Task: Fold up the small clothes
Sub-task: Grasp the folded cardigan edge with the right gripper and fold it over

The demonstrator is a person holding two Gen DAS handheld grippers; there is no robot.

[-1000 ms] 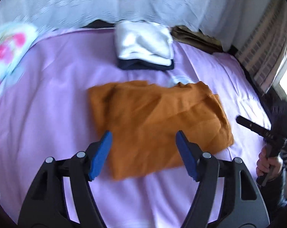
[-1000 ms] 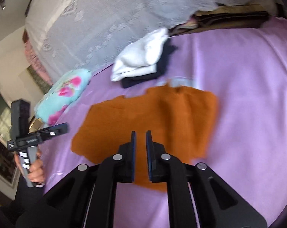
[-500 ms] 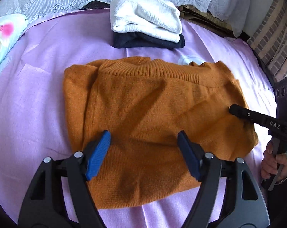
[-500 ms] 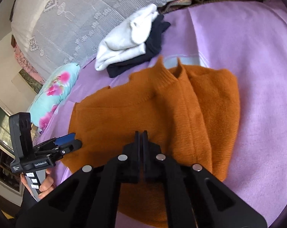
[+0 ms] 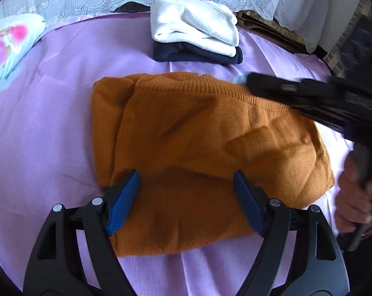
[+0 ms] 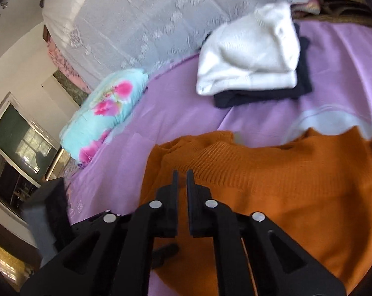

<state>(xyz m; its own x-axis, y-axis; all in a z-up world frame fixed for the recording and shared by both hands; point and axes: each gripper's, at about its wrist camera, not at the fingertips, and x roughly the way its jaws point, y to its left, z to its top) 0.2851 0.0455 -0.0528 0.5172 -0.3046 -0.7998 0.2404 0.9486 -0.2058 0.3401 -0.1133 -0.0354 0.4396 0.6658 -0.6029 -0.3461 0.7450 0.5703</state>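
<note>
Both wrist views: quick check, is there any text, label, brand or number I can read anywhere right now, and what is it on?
No text can be read in either view.
Right gripper body, left wrist view: pale marks, too blurred to read.
Purple sheet, right wrist view: a faint mark, too small to read.
Orange sweater, white garment, dark garment: no labels showing.

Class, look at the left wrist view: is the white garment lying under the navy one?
No, the white garment lies on top of the navy one.
</note>
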